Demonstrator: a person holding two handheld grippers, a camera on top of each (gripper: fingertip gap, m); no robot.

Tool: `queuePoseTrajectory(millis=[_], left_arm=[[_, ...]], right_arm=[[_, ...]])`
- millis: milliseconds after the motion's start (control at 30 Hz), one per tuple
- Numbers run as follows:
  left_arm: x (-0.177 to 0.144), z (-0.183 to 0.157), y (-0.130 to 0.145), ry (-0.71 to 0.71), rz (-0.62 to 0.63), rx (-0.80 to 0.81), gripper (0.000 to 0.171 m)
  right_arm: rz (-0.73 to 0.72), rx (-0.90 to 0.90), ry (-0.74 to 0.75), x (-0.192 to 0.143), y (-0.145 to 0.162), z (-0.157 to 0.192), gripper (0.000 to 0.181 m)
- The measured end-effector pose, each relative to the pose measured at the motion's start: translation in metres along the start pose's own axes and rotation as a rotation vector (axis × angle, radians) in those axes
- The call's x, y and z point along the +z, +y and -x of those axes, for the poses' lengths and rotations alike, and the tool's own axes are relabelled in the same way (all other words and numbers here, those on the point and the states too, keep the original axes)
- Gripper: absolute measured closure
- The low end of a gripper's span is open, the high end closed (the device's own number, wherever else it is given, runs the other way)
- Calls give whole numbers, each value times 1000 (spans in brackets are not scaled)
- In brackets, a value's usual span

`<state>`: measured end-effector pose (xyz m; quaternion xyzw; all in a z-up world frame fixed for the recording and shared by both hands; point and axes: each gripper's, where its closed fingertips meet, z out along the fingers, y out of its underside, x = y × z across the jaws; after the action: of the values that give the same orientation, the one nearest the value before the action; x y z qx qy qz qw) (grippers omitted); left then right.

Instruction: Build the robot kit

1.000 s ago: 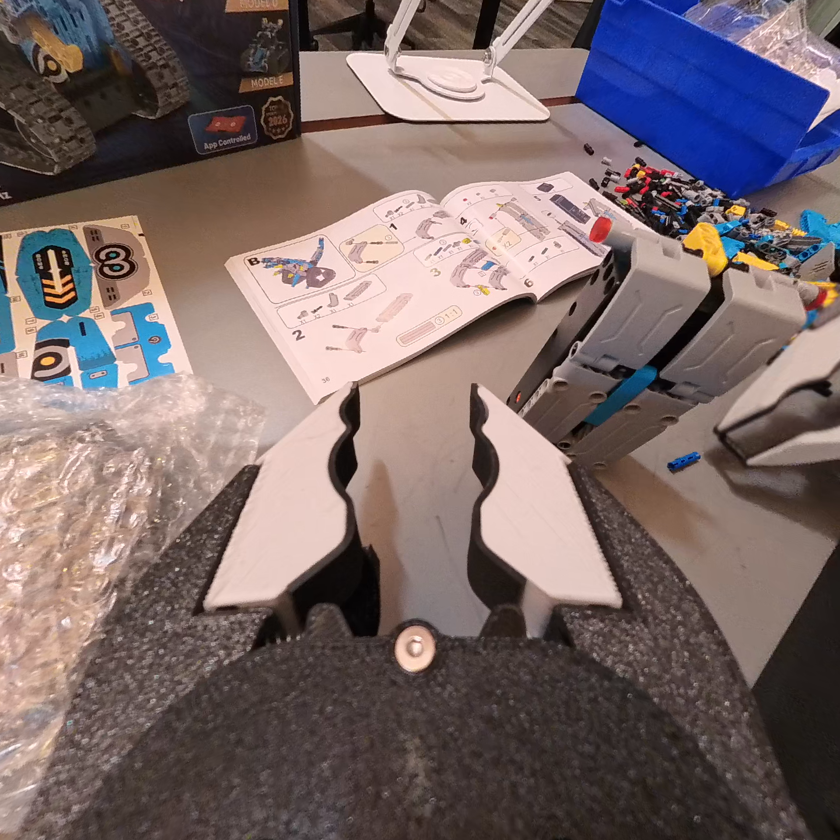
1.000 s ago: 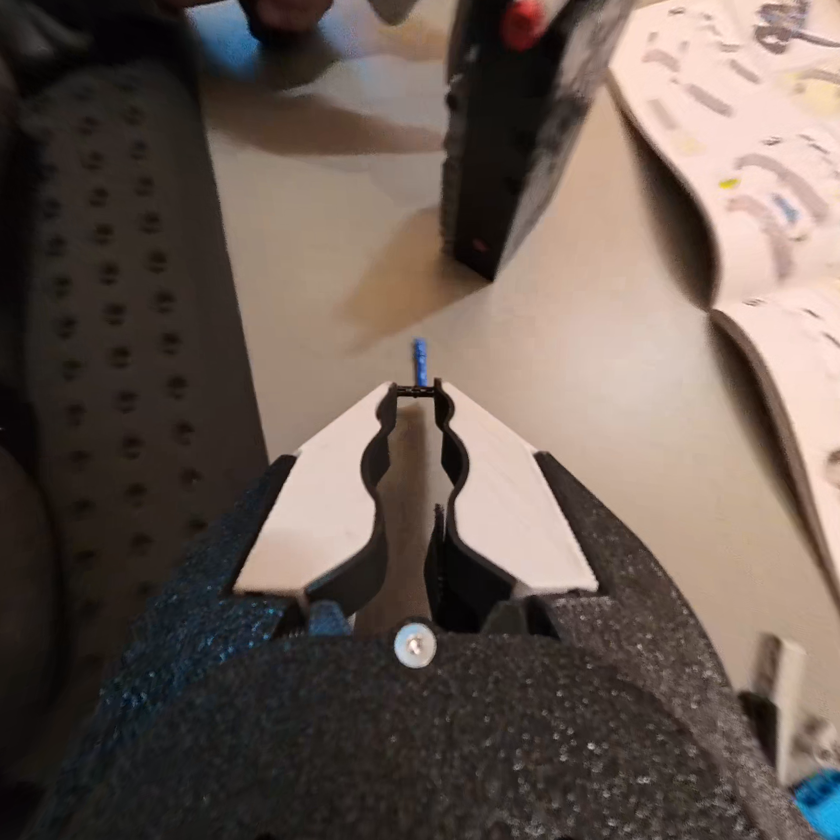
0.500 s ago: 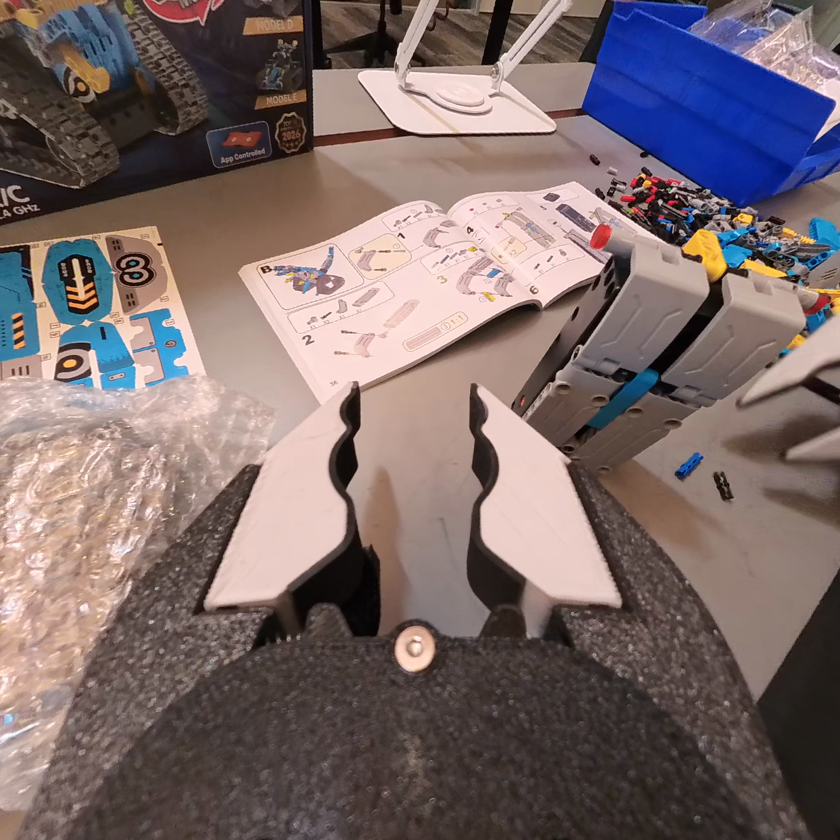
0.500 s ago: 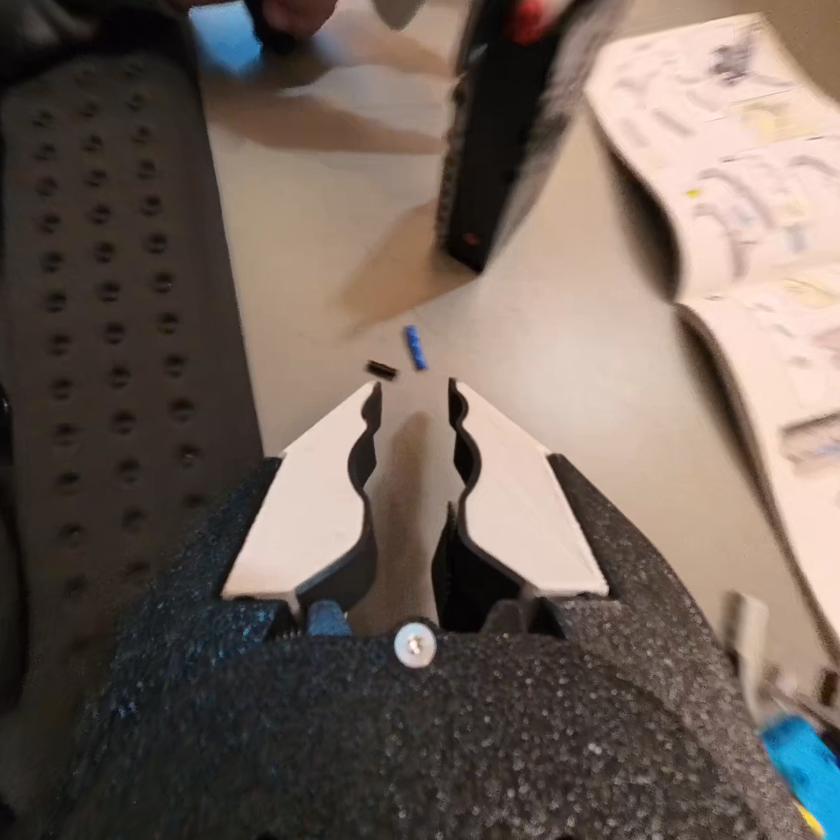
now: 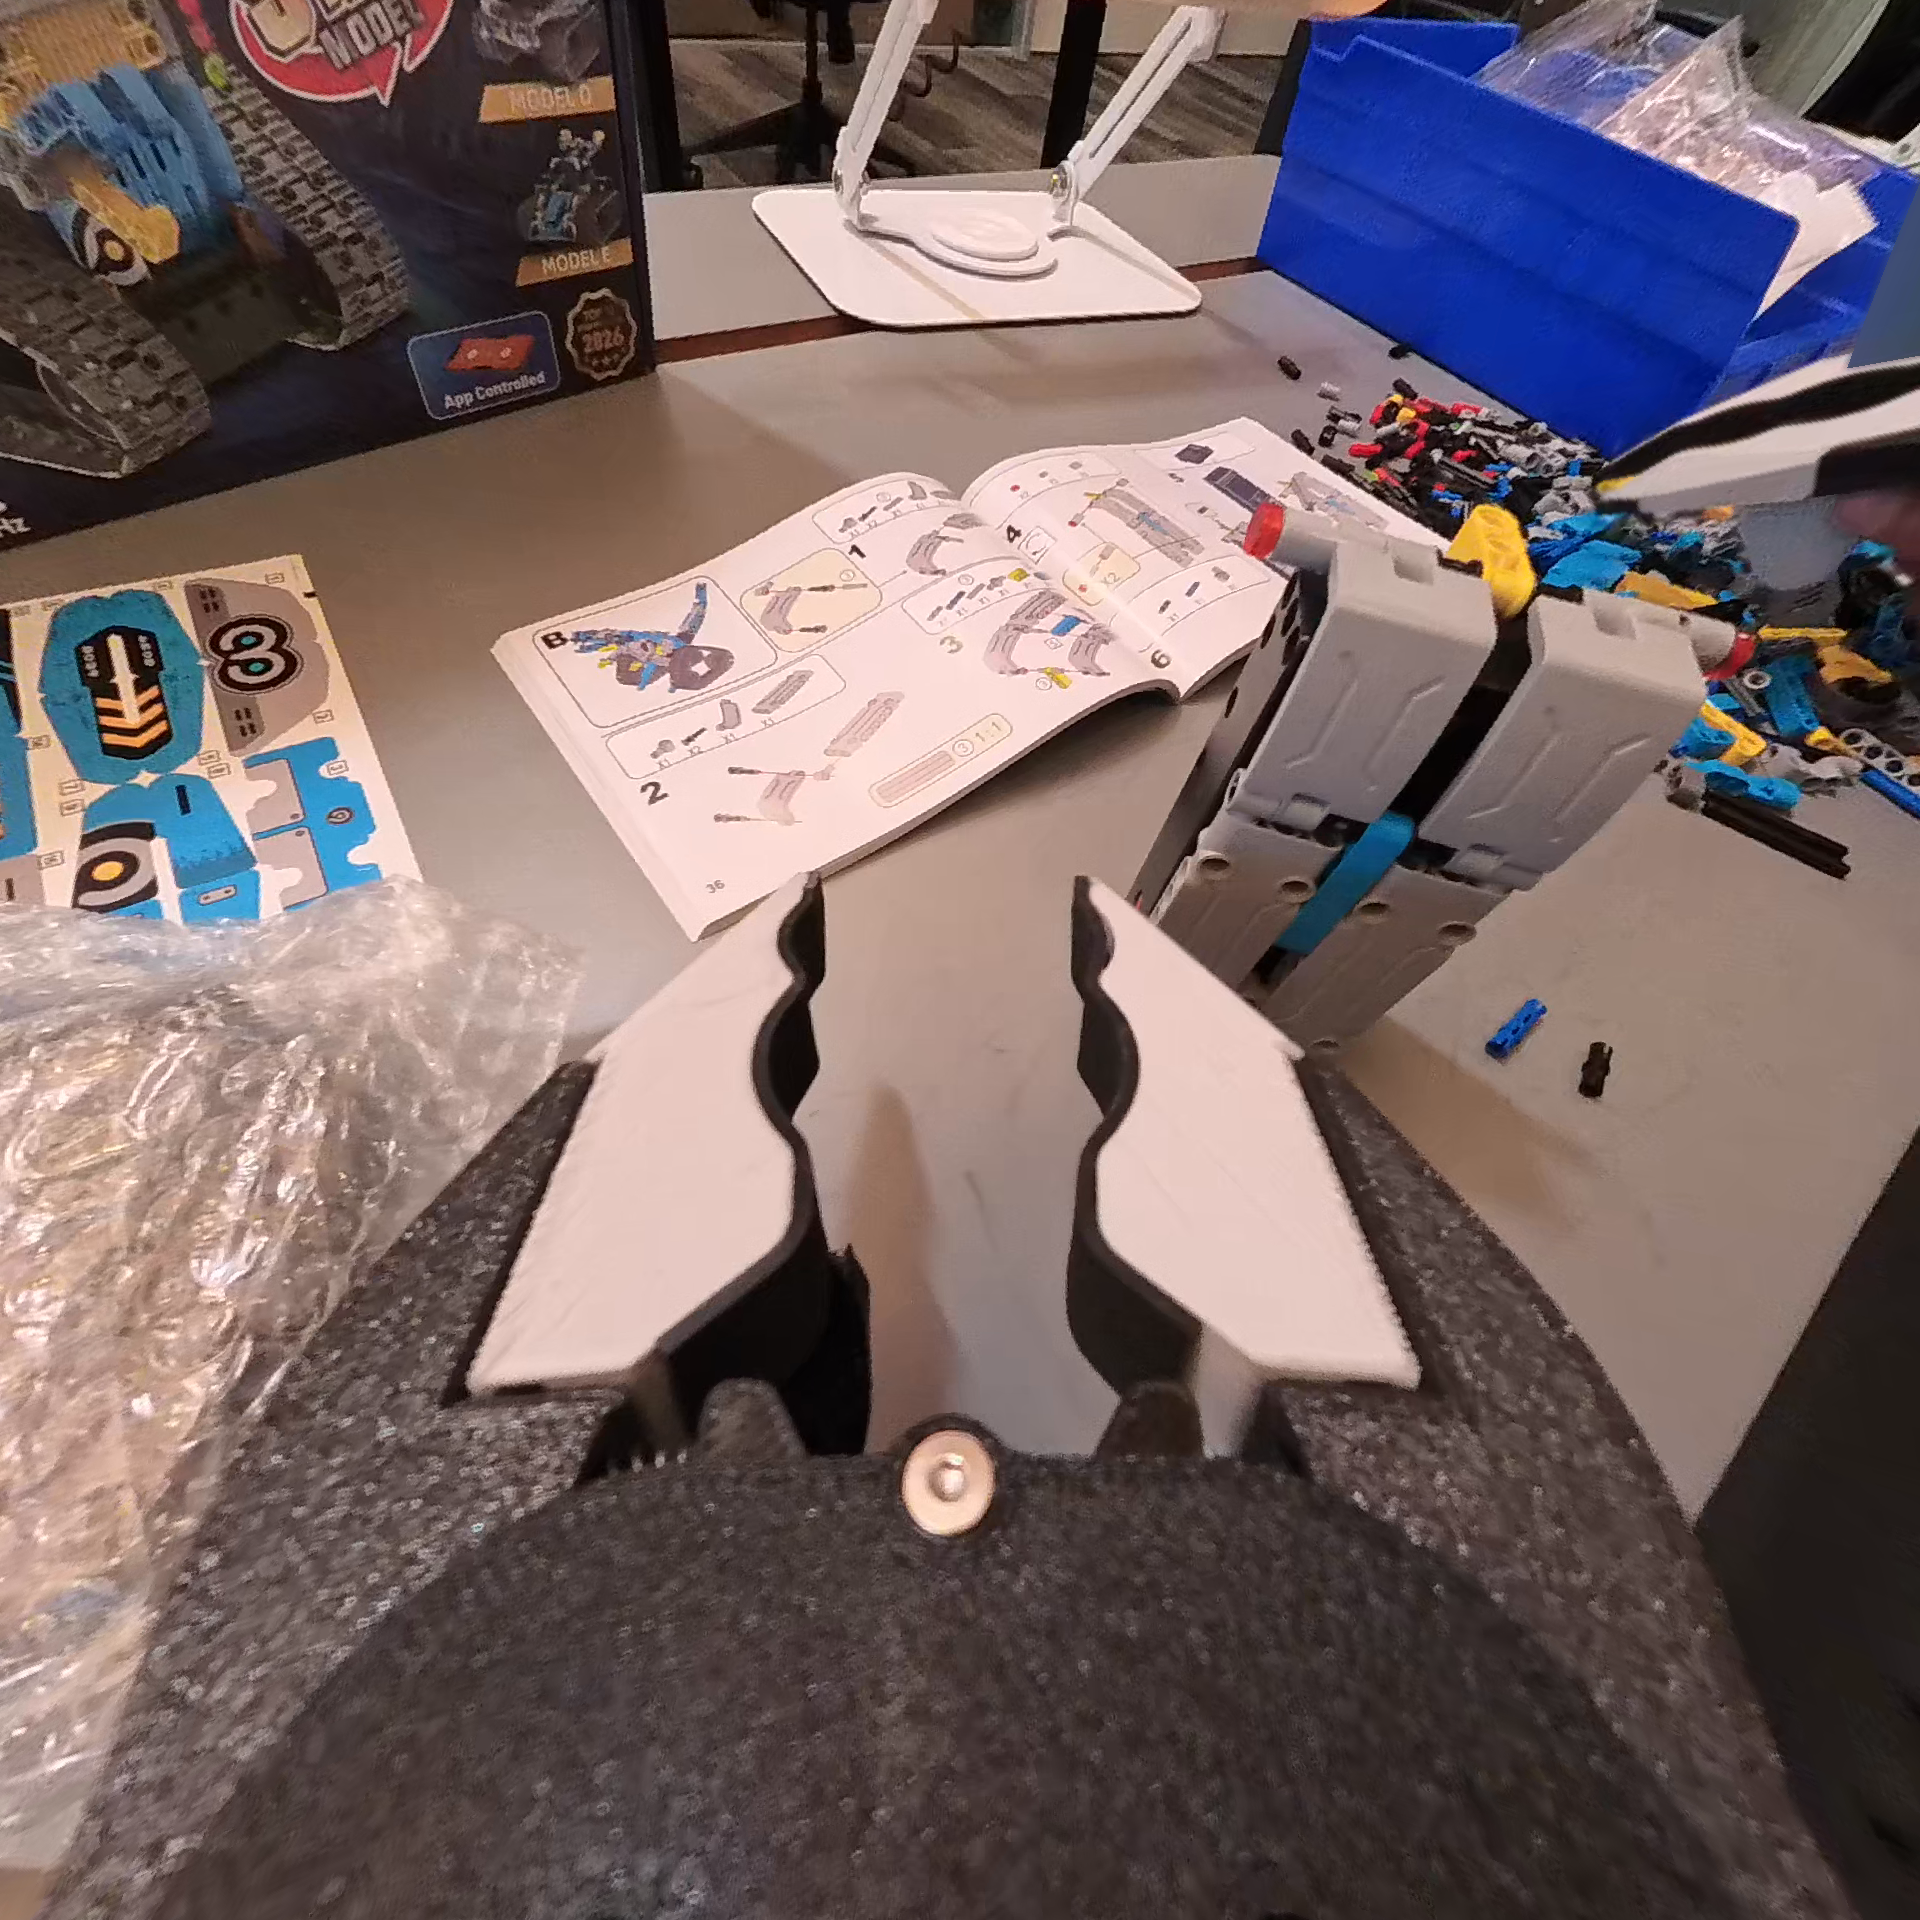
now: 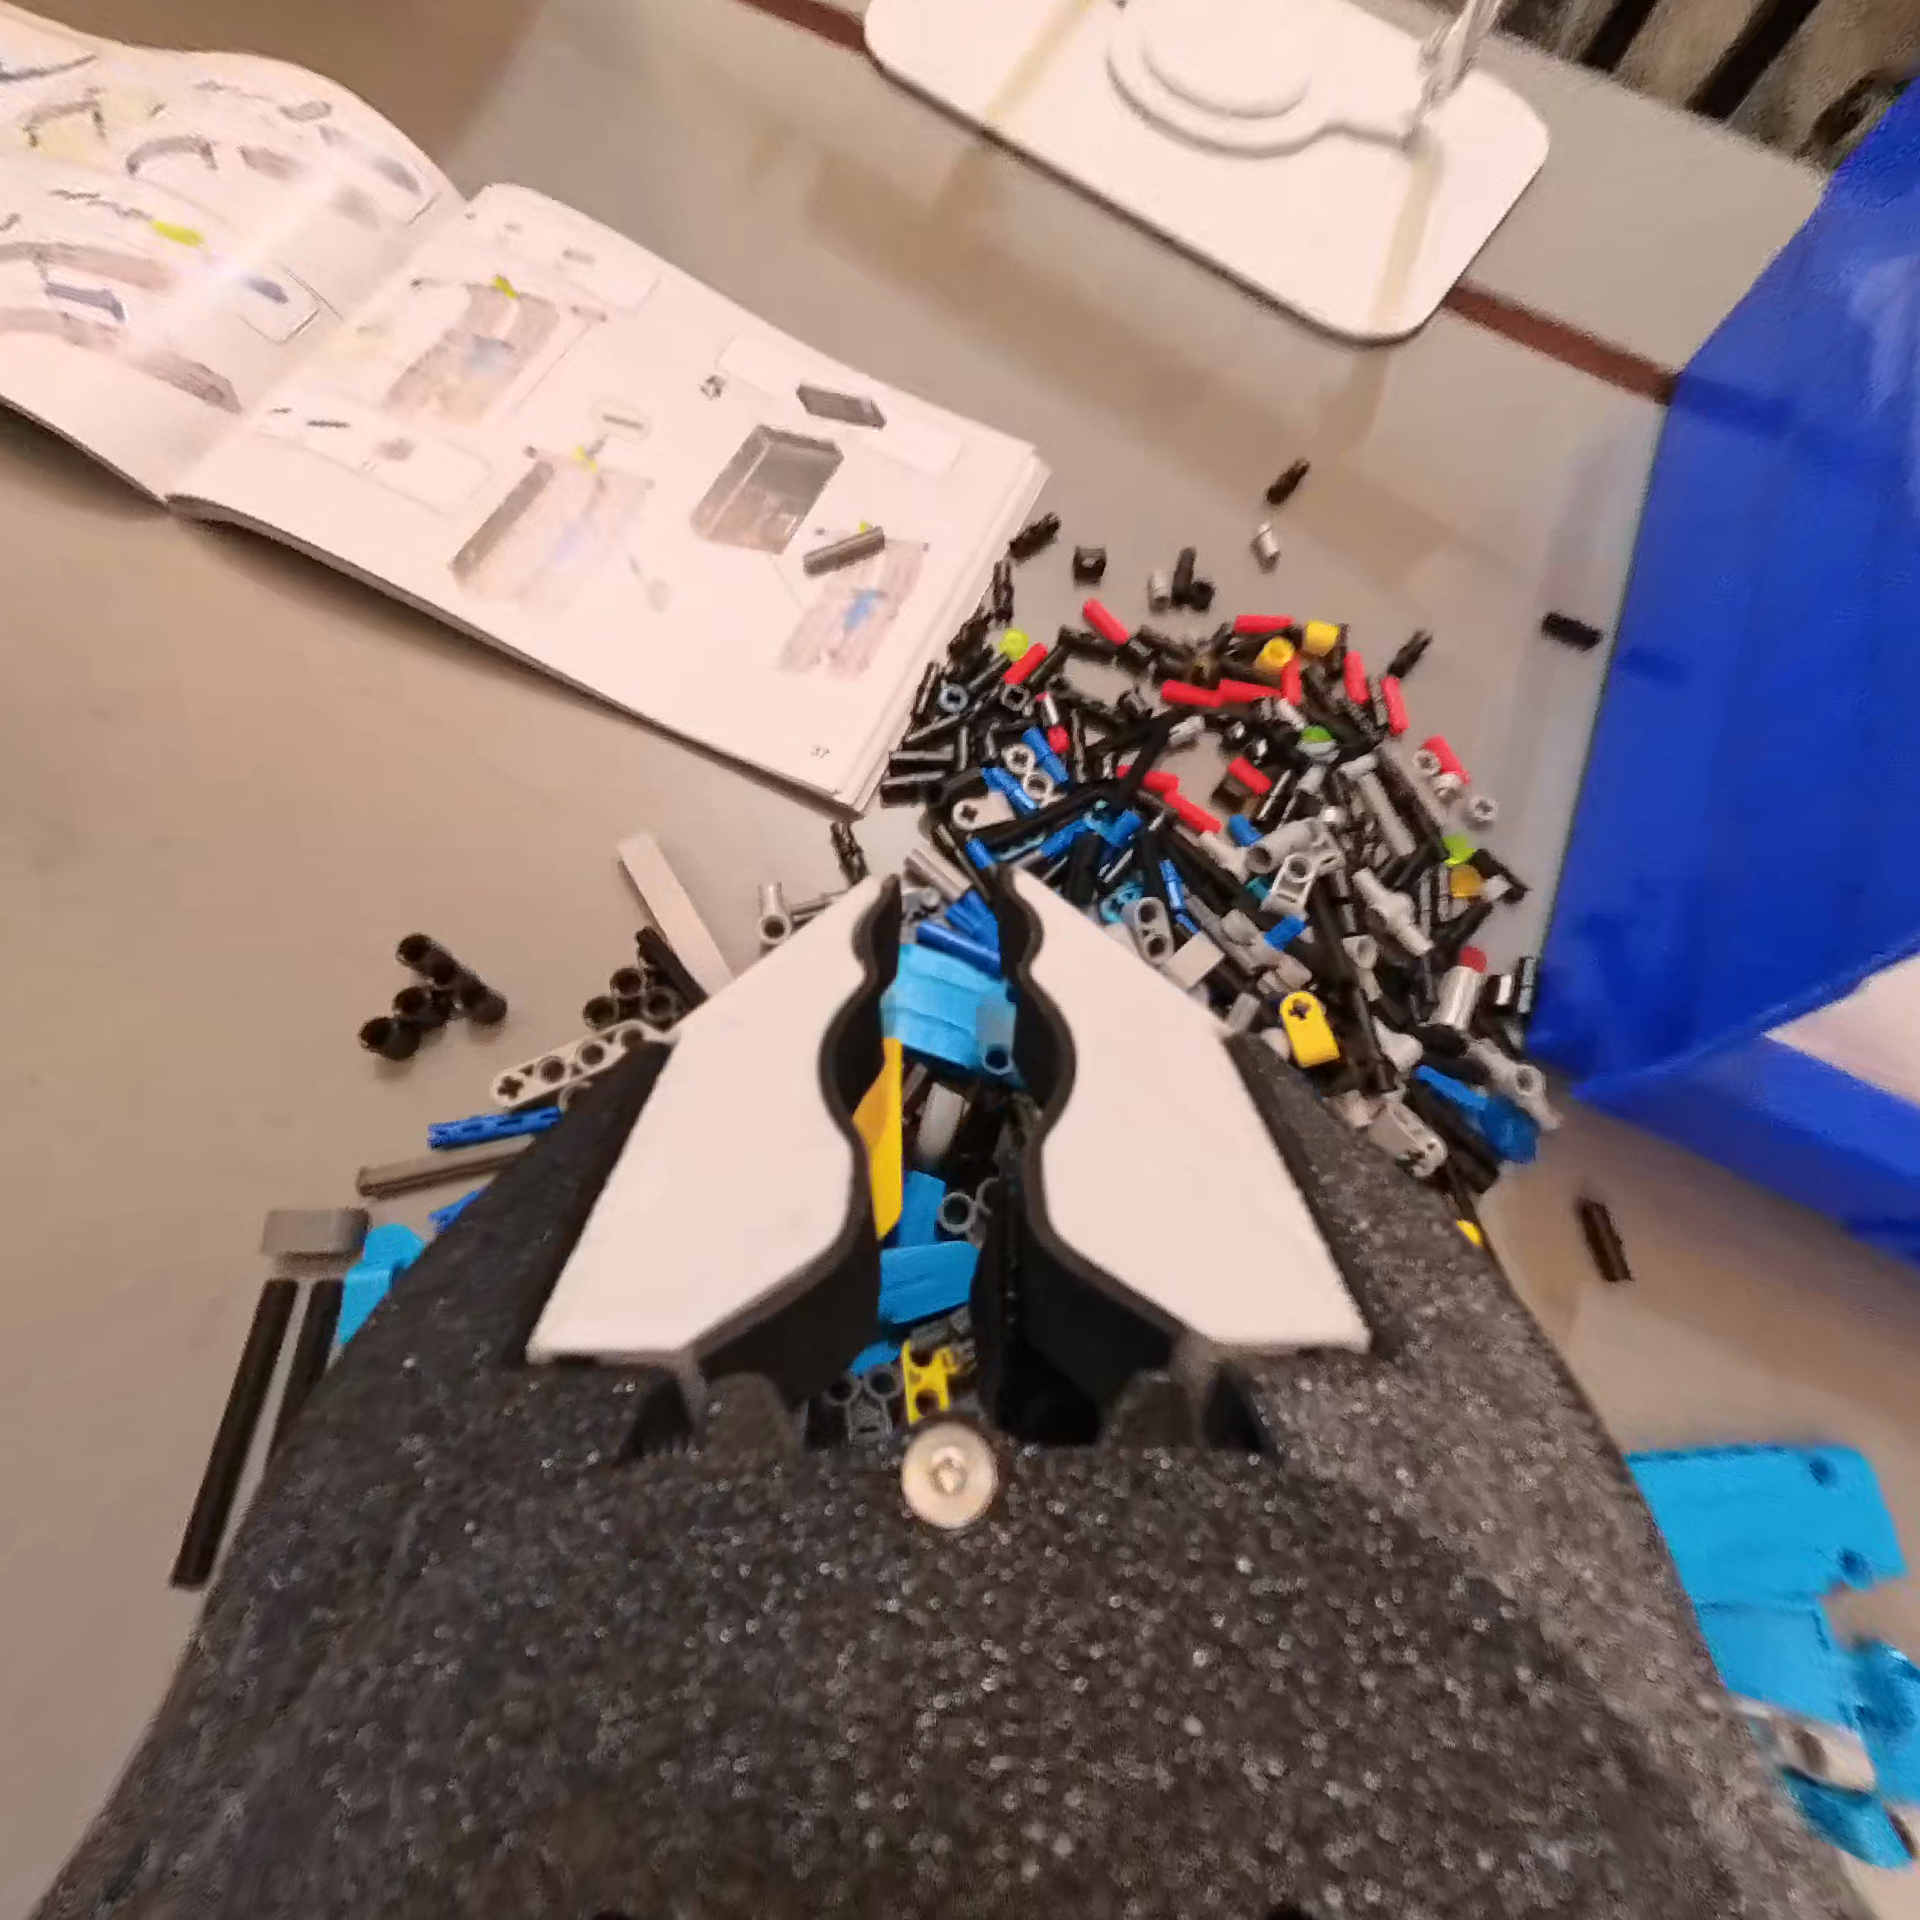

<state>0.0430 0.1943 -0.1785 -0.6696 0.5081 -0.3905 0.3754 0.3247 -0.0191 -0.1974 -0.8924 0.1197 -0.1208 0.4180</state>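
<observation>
Over on the far left, crumpled bubble wrap (image 5: 197,1122) lies beside a sheet of blue stickers (image 5: 156,738), with a dark toy box (image 5: 312,197) standing behind them on the grey table (image 5: 520,520). The left gripper (image 5: 943,904) hovers low over bare tabletop, its jaws spread wide with nothing between them, near the bottom edge of an open instruction booklet (image 5: 831,675). Just to its right a grey and black block assembly (image 5: 1403,769) leans tilted on the table, a red-capped piece (image 5: 1265,533) sticking out at its top. Two tiny loose pins, one blue pin (image 5: 1514,1029) and one black pin (image 5: 1595,1070), lie apart from each other on the table in front of that assembly. Farther right, the right gripper (image 6: 948,888) hangs above a heap of small building parts (image 6: 1195,790) in black, red, grey, blue and yellow; its jaws stand slightly parted, narrower than the left pair, and I see nothing pinched between the tips. A blue bin (image 6: 1766,644) sits just beyond the heap, and a white stand base (image 6: 1226,145) rests at the back of the table.
</observation>
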Motion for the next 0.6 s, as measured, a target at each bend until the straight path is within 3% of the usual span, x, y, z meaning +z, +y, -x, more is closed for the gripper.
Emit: queuePoseTrajectory(millis=[200,600], left_arm=[[4,4,3,2,26,-35,125],[10,4,12,7,82,-60,125]], right_arm=[[-39,-90,63,-1,-11,4,173],[-38,-87,28,8,-14,9,173]])
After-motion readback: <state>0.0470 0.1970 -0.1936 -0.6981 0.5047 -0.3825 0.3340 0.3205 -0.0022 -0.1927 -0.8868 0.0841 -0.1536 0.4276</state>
